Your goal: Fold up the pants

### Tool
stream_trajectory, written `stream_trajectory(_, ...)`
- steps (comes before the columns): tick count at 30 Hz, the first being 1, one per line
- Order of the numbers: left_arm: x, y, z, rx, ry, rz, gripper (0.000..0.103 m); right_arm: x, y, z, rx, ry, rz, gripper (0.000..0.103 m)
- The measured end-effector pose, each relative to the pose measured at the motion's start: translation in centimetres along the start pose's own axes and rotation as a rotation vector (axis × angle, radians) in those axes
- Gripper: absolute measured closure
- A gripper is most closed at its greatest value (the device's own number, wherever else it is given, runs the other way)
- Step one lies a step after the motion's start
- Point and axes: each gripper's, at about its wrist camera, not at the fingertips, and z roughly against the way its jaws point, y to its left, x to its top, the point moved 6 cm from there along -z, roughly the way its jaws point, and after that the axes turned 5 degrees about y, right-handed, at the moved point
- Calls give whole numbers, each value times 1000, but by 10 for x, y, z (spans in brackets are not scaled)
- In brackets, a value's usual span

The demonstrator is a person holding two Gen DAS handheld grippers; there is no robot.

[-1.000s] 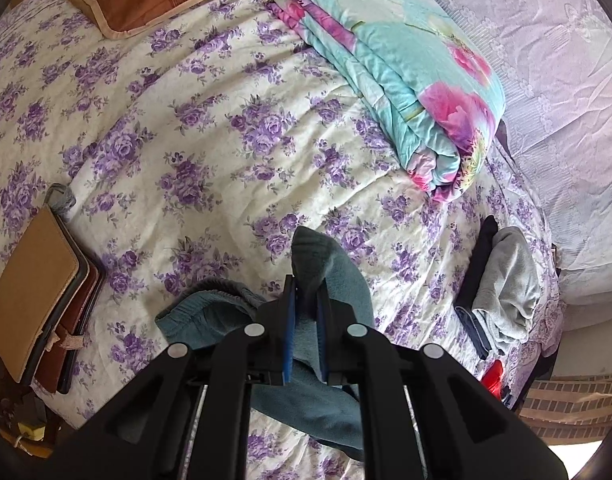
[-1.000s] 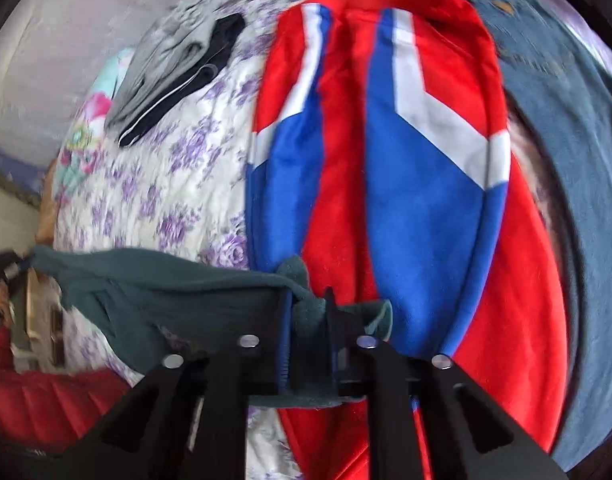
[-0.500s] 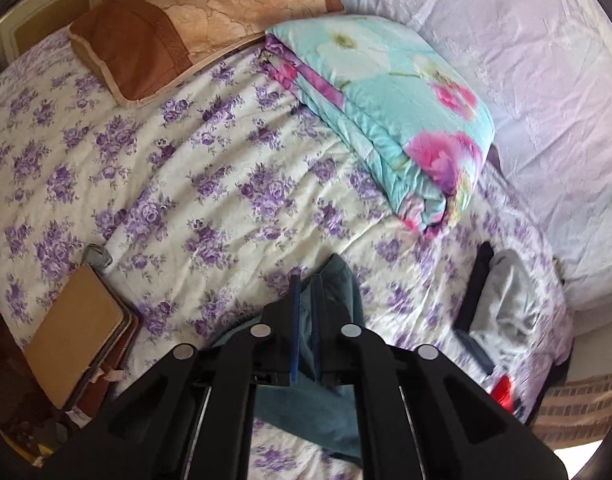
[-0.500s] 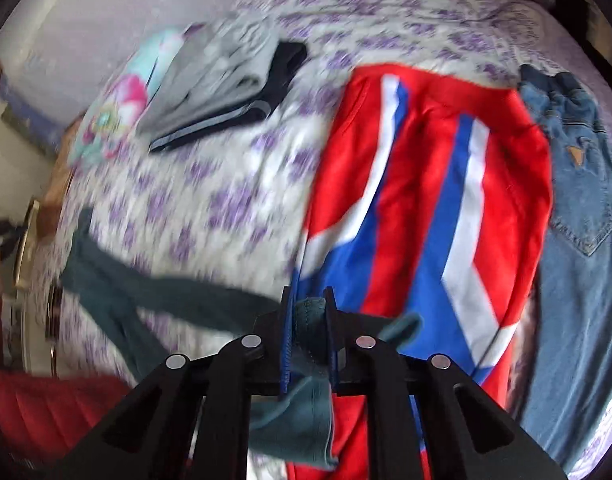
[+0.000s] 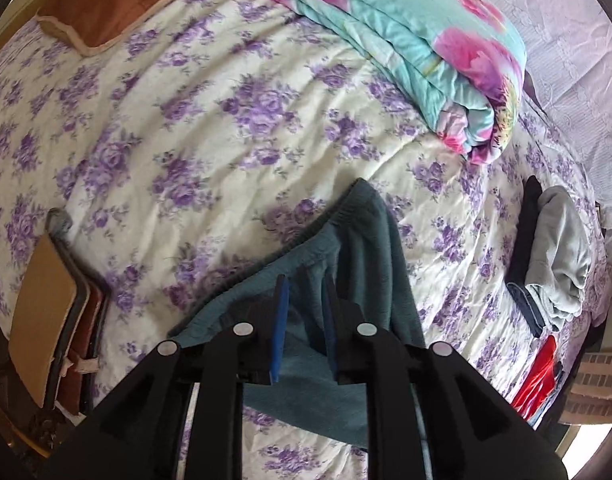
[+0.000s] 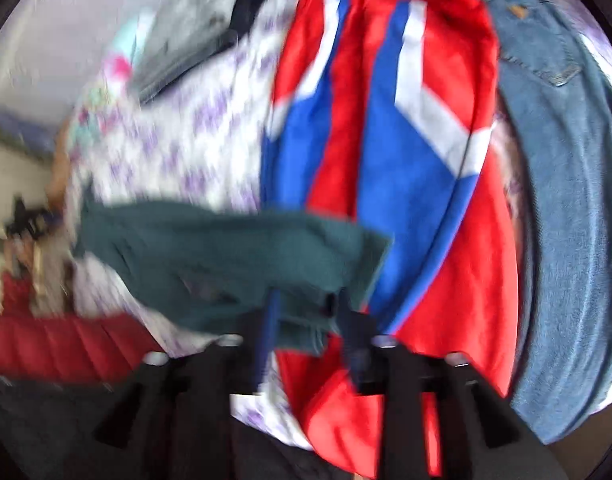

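Both sets of tongs, left tongs (image 5: 304, 300) and right tongs (image 6: 306, 312), have just been opening, releasing the teal pants (image 5: 358, 248) onto the near floral bed (image 5: 210, 128); smoothing and regripping for a fold likely follows.

The teal pants (image 5: 370, 248) look like soft matt fleecy knit with a ribbed waistband. Bedspread (image 5: 210, 120) is matt printed cotton, a bit wrinkly. The jeans (image 6: 566, 200) are rough denim, and the red-and-blue pants (image 6: 386, 152) look smooth.
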Motion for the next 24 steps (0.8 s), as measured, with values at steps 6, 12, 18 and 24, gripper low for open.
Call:
stream_trajectory(6,8,-16,-13,0,18,-20,62,28,-5,-14,-188,-53,90,62)
stream_trajectory(12,15,-22,-30,20,63,-42,62,14,2,-37,-364,24,314,93)
stream_trajectory(18,29,-26,-36,28,104,-27,47,27,22,-9,-451,-37,387,97)
stream_trajectory(24,40,-55,-47,108,124,-68,47,44,24,0,-488,-121,353,97)
